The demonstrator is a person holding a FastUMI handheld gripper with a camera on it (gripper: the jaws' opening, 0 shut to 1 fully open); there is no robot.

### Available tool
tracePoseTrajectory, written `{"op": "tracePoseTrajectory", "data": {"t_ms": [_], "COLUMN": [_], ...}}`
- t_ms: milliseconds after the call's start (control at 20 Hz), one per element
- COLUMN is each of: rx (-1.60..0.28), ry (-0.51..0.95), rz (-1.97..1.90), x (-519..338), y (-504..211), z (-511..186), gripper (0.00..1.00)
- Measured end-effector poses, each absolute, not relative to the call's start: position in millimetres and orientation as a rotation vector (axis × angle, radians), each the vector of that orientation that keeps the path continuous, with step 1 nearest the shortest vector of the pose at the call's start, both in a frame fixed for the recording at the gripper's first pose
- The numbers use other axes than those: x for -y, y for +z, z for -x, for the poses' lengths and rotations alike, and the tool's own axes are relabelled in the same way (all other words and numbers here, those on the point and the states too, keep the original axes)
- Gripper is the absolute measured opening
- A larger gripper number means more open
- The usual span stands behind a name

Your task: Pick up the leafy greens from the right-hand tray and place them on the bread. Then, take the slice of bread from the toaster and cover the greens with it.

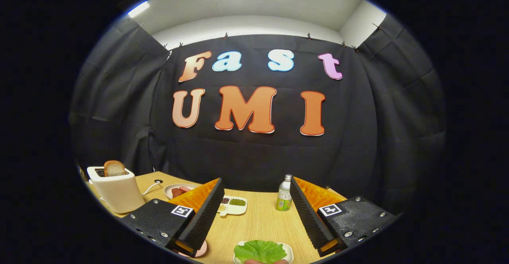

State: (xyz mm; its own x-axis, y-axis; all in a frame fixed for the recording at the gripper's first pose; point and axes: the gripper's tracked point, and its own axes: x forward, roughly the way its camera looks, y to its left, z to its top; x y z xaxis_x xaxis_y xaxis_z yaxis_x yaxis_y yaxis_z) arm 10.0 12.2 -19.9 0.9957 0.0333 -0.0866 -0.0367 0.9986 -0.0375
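Your gripper (pixel 254 216) is wide open, fingers spread above the wooden table (pixel 258 220), gripping nothing. Between the fingertips sits a white plate (pixel 288 250) with the greens (pixel 259 251) on it. Beyond the left finger, the toaster (pixel 116 192) holds a bread slice (pixel 114 168) upright. A divided dish (pixel 234 205) and a bottle (pixel 284 194) stand farther ahead.

The table (pixel 258 220) is pale wood grain, matt. The toaster (pixel 117 192) looks smooth plastic, its bread (pixel 114 168) crusty. The greens (pixel 259 251) are crinkled, slightly glossy. The open tongs (pixel 255 212) have ribbed pads (pixel 206 212).
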Motion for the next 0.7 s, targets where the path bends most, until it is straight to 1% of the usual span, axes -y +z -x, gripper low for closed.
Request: {"op": "tracePoseTrajectory", "data": {"t_ms": [300, 700], "rx": [-0.171, -0.363], "ry": [0.056, 0.116], "rz": [0.071, 0.048], "x": [-15, -13], "y": [-44, -84], "z": [-11, -11], "gripper": [0.99, 0.99]}}
